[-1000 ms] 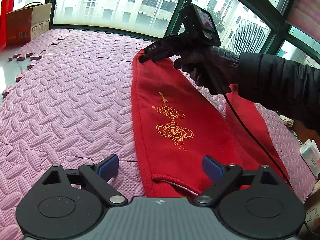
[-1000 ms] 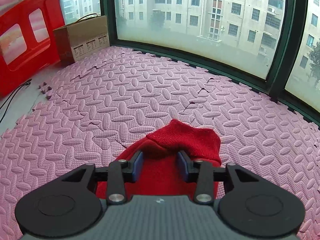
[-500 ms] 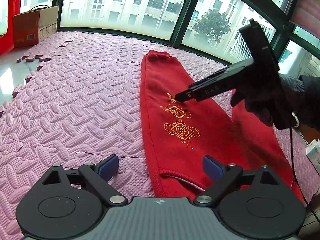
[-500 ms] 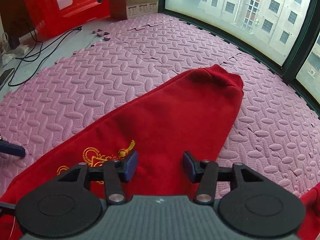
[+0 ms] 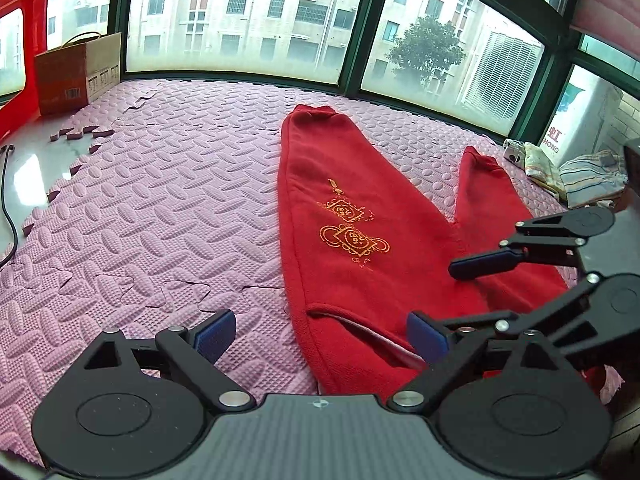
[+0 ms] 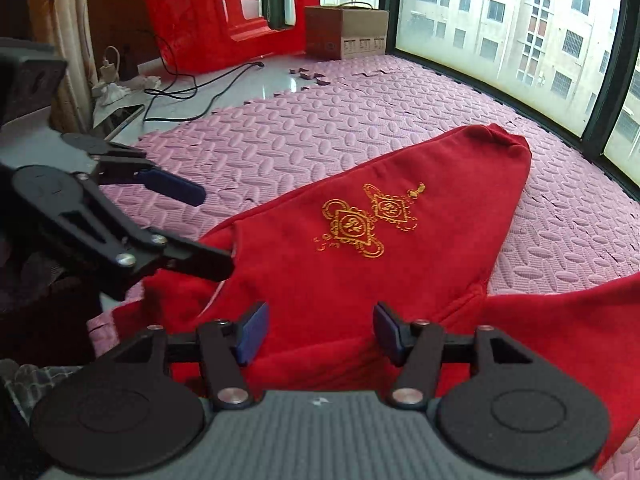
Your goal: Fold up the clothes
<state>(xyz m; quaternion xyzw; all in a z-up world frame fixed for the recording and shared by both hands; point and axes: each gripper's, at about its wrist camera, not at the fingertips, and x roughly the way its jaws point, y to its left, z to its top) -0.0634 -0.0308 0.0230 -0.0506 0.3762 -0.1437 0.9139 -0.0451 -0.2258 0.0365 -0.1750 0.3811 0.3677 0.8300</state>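
Observation:
Red trousers (image 5: 360, 272) with a gold emblem lie flat on the pink foam mat (image 5: 160, 220), waist towards me. One leg runs out to its cuff (image 5: 316, 114) and the other leg (image 5: 492, 200) splays to the right. My left gripper (image 5: 320, 336) is open over the waist's left edge with nothing between its pads. My right gripper (image 6: 320, 334) hovers over the waist of the trousers (image 6: 360, 272). Its jaws are opening, and the pads press on nothing. One of its fingers (image 5: 484, 264) shows at the right of the left wrist view.
A cardboard box (image 5: 78, 72) and a red plastic piece (image 6: 224, 20) stand at the far left by the window. Cables (image 6: 192, 88) trail over bare floor. Loose foam bits (image 5: 80, 134) lie at the mat's edge. Folded striped cloths (image 5: 592, 176) lie at the far right.
The right gripper let go of the leg cuff and swept back along the leg to the waist, its jaws widening. The left gripper shifted only slightly.

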